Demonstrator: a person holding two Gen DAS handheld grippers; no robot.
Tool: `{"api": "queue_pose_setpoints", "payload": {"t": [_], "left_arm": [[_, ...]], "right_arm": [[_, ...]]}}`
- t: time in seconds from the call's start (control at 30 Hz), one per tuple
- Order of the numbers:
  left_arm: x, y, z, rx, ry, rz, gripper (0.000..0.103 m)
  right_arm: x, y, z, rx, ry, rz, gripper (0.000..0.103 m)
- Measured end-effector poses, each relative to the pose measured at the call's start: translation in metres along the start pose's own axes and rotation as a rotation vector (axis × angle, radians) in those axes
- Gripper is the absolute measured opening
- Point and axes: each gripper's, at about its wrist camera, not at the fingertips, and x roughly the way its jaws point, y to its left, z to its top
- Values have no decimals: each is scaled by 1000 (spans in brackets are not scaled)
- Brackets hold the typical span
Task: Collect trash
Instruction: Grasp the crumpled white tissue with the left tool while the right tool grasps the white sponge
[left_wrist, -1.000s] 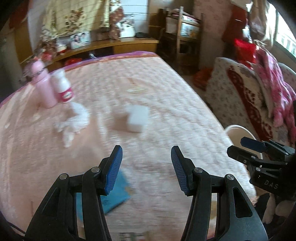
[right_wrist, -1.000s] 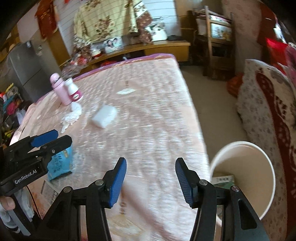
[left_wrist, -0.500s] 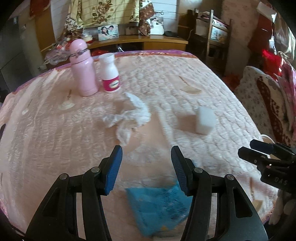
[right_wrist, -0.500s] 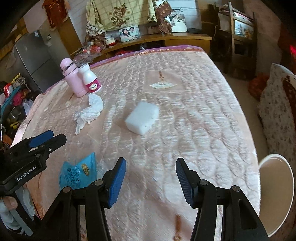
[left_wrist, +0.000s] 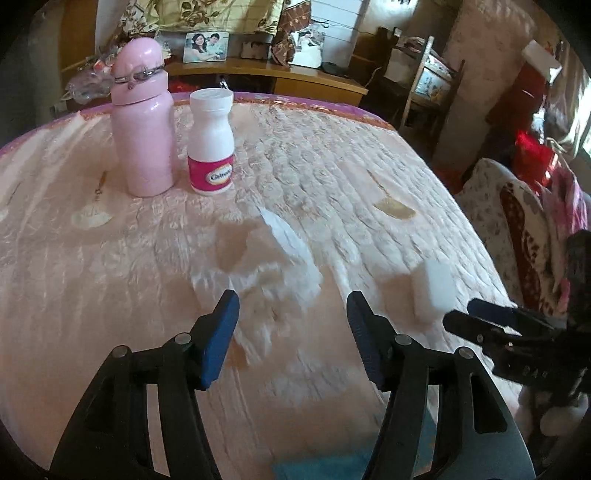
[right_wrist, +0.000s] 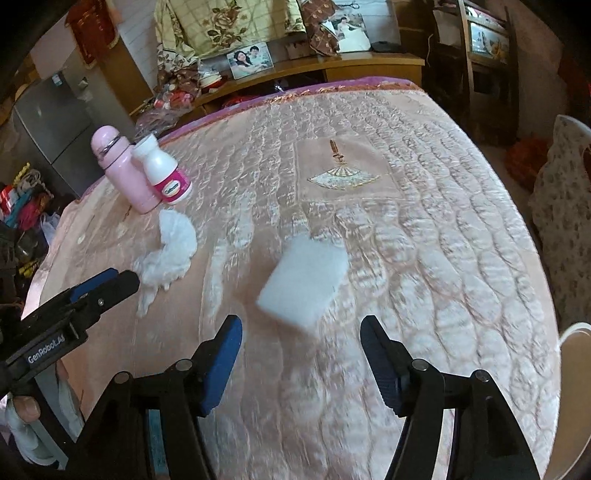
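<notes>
Two hand-held grippers over a bed covered with a quilted pink spread. The left gripper has its blue-padded jaws spread wide and holds nothing; directly ahead of it, partly framed by the two fingers, lies a crumpled white tissue on the spread, blurred in this view. In the right wrist view the same tissue lies just beyond the tip of the left gripper, which enters from the left edge. The right gripper is likewise wide open and empty, and a white rectangular block, blurred, lies on the spread just ahead of its fingers; in the left wrist view this block sits to the right of the tissue, near the right gripper. At the far left of the bed stand a pink bottle and a white bottle with a pink label, upright and just beside each other, beyond the tissue. A strip of blue wrapper shows at the near edge, below the left gripper. The rim of a white bin appears at the lower right, off the bed's right side. A wooden shelf with framed photographs runs behind the bed.
</notes>
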Motion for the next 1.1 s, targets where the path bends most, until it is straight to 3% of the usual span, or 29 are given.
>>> {"api": "queue_pose_setpoints", "payload": {"t": [0.27, 0.37, 0.4, 0.43, 0.47, 0.6, 0.87, 1.1], "left_arm": [[48, 7, 14, 14, 54, 62, 59], [54, 9, 11, 6, 53, 46, 59], [54, 9, 11, 5, 50, 39, 57], [52, 9, 10, 7, 47, 33, 47], [51, 8, 9, 12, 53, 20, 33], [41, 2, 5, 21, 56, 5, 19], [-3, -17, -4, 35, 16, -62, 18], [-39, -57, -18, 90, -9, -80, 18]], "right_arm": [[32, 0, 21, 31, 19, 1, 64], [39, 1, 23, 19, 14, 1, 63], [40, 2, 24, 15, 12, -3, 52], [40, 2, 24, 11, 12, 4, 41], [41, 2, 25, 12, 16, 14, 41], [37, -2, 21, -5, 23, 31, 37], [-6, -8, 3, -20, -25, 67, 37], [-48, -10, -19, -43, -65, 62, 37]]}}
